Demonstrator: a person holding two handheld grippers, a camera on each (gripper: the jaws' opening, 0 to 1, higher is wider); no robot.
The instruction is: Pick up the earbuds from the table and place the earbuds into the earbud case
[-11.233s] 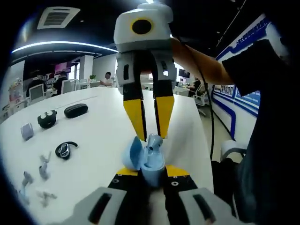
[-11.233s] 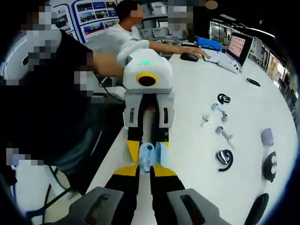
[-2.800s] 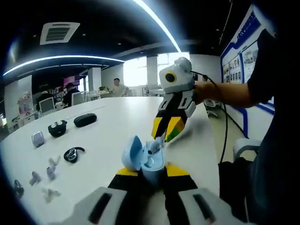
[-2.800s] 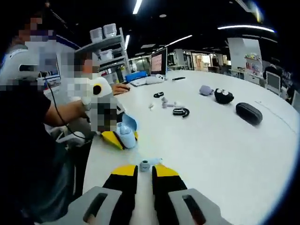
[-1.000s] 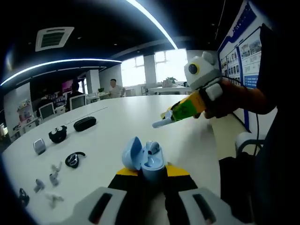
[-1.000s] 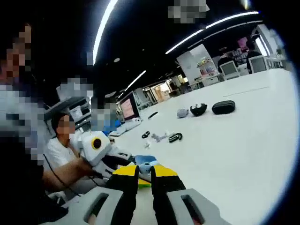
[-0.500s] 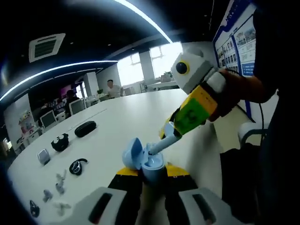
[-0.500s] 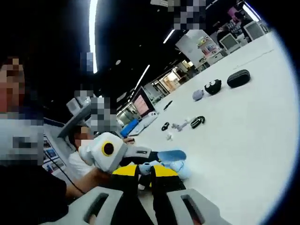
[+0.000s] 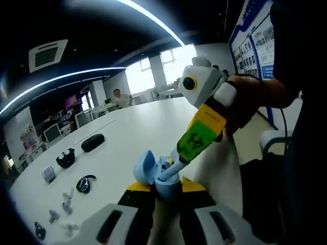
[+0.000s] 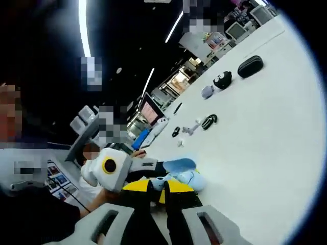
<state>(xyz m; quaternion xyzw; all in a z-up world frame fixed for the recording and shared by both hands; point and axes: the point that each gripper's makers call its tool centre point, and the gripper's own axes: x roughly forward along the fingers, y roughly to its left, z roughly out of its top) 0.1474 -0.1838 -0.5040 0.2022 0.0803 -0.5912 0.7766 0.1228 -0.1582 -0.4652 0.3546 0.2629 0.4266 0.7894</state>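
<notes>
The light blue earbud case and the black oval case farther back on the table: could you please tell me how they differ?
The light blue earbud case is open, lid up, clamped in the left tongs; the black oval case is closed and lies free on the white table. The blue one stands upright; the black one lies flat. Both are rounded.

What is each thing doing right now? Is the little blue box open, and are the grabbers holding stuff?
earbud case: lid open, held in the left tool.
left tool: shut on the earbud case.
earbud: held in the right tool at the open case.
right tool: shut on the earbud.
black case: closed, lying on the table.
</notes>
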